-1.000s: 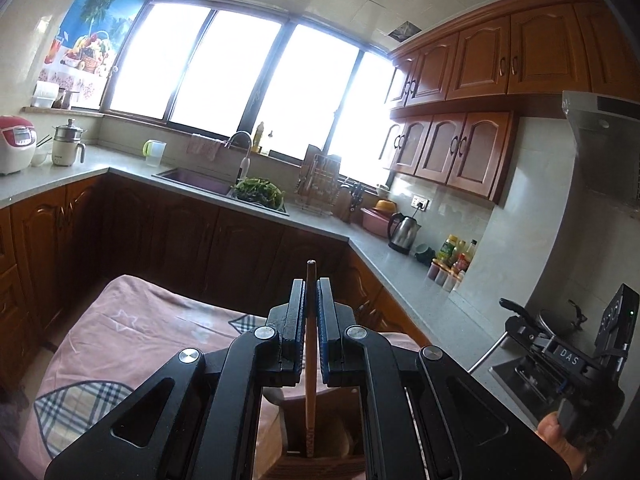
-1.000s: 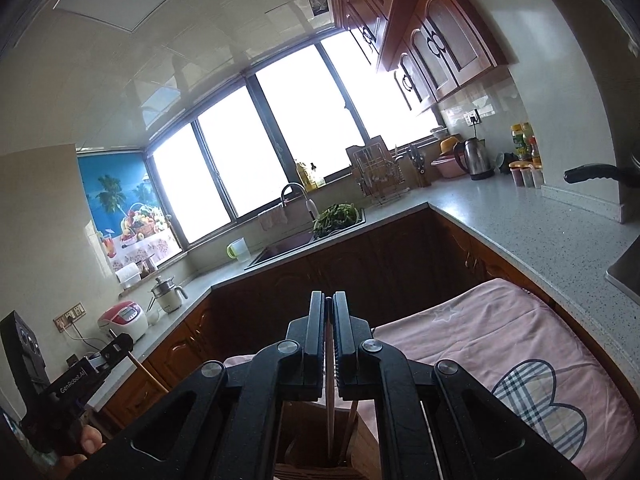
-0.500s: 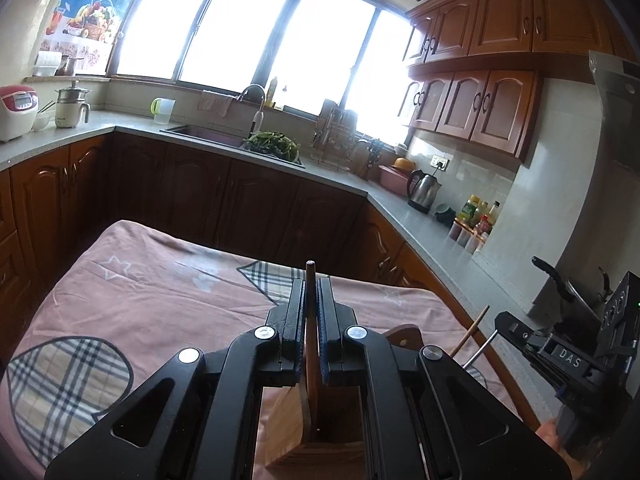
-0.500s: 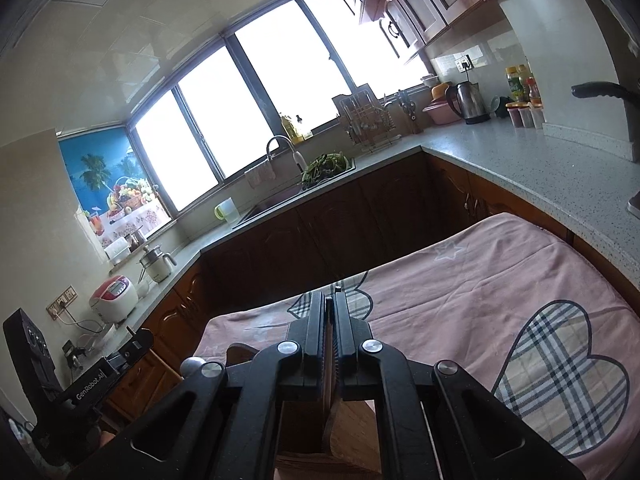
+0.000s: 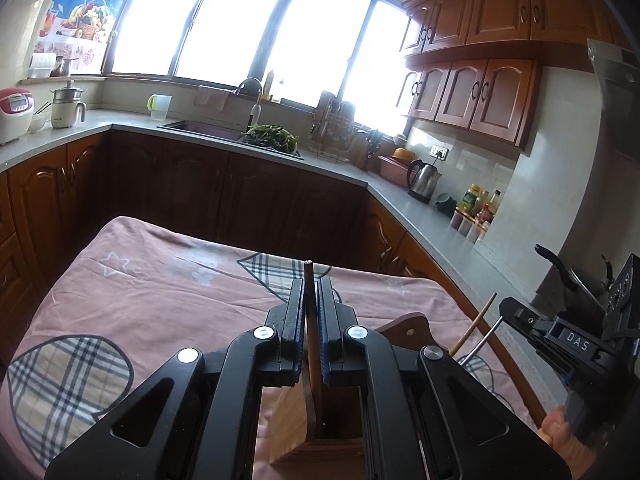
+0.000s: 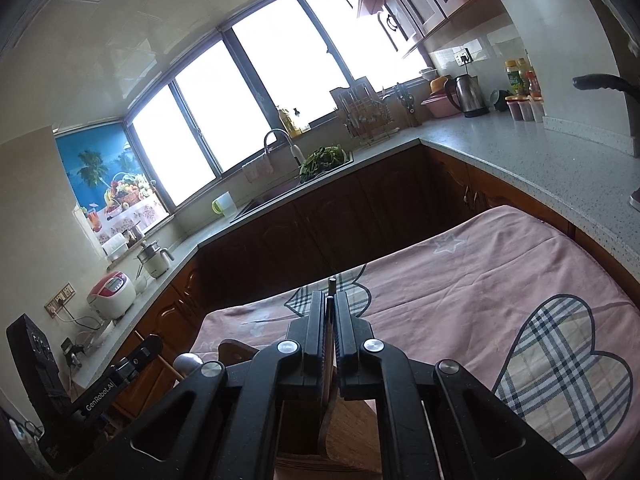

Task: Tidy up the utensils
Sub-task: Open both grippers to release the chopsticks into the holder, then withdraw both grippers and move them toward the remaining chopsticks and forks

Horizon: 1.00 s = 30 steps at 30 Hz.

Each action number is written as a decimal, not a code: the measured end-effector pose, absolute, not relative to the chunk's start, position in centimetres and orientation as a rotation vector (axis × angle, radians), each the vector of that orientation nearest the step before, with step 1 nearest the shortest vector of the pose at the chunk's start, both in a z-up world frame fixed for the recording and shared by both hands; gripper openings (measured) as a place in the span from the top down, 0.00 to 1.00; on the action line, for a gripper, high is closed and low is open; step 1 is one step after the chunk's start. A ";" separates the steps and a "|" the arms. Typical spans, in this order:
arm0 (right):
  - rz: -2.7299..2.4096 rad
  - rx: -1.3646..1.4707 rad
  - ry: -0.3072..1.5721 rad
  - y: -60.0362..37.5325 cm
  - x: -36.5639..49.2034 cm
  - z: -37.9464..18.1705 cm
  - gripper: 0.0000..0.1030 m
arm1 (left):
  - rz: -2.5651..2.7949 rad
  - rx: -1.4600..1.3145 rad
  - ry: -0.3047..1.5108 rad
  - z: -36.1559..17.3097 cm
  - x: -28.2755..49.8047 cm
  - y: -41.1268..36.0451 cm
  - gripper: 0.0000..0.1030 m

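My left gripper (image 5: 309,304) is shut on a wooden chopstick (image 5: 310,280) whose lower end reaches into a wooden utensil holder (image 5: 296,424) on the pink cloth. My right gripper (image 6: 329,312) is shut on a thin utensil (image 6: 331,282), a chopstick by its look, over the same wooden holder (image 6: 348,432). In the left wrist view the right gripper (image 5: 560,332) shows at the right, with a wooden stick and a metal rod beside it (image 5: 472,330). In the right wrist view the left gripper (image 6: 112,376) shows at the lower left.
The table is covered by a pink cloth (image 5: 152,292) with plaid hearts. Dark wood cabinets and a grey counter (image 5: 400,204) wrap around behind, with a sink (image 5: 208,128), a kettle (image 5: 424,180), bottles and a rice cooker (image 5: 14,114).
Both grippers have tilted down and sunk toward the wooden holder. More of the table and holder shows. Both stay shut on their sticks.
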State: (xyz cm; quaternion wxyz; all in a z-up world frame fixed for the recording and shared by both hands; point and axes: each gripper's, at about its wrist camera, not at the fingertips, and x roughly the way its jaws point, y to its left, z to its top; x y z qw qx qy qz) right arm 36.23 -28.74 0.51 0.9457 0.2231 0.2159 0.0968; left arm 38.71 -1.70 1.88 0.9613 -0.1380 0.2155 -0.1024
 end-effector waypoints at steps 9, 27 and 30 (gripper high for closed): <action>0.211 0.477 0.422 -29.4 35.3 1.1 0.51 | -0.196 -0.281 0.433 2.5 37.9 -1.6 0.59; 0.221 0.440 0.446 -29.9 30.0 0.8 0.13 | -0.128 -0.258 0.527 1.0 31.7 -0.1 0.06; 0.210 0.417 0.468 -30.0 28.1 0.0 0.13 | -0.140 -0.258 0.553 0.3 30.0 -0.1 0.06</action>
